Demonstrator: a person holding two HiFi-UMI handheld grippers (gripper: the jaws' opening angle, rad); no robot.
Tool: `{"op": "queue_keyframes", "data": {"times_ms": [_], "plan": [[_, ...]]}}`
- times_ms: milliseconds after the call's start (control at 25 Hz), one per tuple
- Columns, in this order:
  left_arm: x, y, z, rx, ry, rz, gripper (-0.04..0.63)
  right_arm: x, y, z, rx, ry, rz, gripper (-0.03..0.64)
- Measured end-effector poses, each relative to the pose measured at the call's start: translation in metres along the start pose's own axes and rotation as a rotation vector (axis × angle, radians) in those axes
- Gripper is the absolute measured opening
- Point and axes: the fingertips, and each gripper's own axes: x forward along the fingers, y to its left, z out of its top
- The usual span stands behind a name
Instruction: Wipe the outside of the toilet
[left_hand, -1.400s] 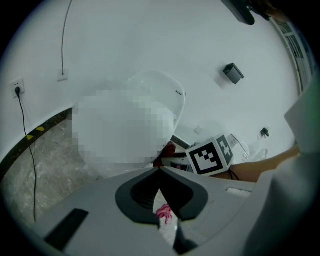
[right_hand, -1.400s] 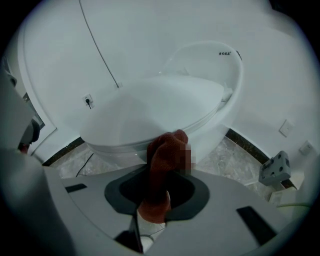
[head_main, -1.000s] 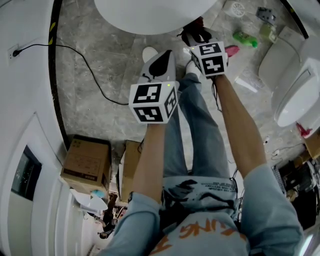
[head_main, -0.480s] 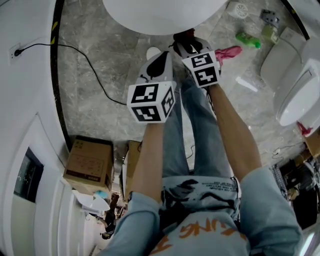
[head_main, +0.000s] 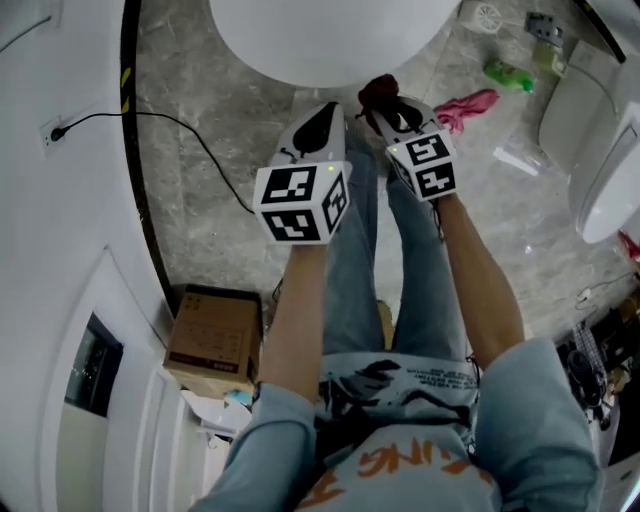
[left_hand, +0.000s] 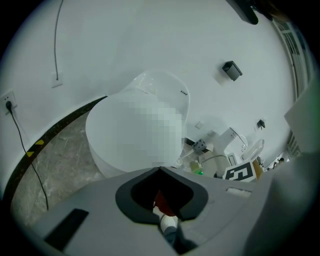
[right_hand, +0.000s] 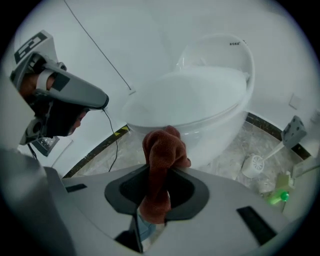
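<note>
Two grippers hover beside toilet (right_hand: 200, 95): right gripper (right_hand: 166, 172) clamped on rust-red cloth (right_hand: 161, 150); left gripper (left_hand: 160, 169) pinched closed, holding nothing.

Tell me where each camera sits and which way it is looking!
Head view: on the person's head, looking steeply down at the floor; arms, legs, left gripper and right gripper show.
Left gripper view: on that gripper, facing the toilet; its shut jaws show.
Right gripper view: on that gripper, facing the toilet; its jaws hold a brown cloth.
All three share the toilet.
</note>
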Motion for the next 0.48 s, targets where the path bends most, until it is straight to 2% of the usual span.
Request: {"op": "queue_keyframes", "data": {"times_ms": [160, 480], "plan": [[0.012, -0.011, 0.000, 0.057, 0.046, -0.019, 0.002, -0.017, -0.030, -0.011, 0.082, -0.016, -0.062, 0.087], [0.062, -0.082, -0.008, 0.130, 0.113, -0.071, 0.002, -0.041, -0.127, -0.024, 0.202, -0.078, -0.146, 0.087]]}}
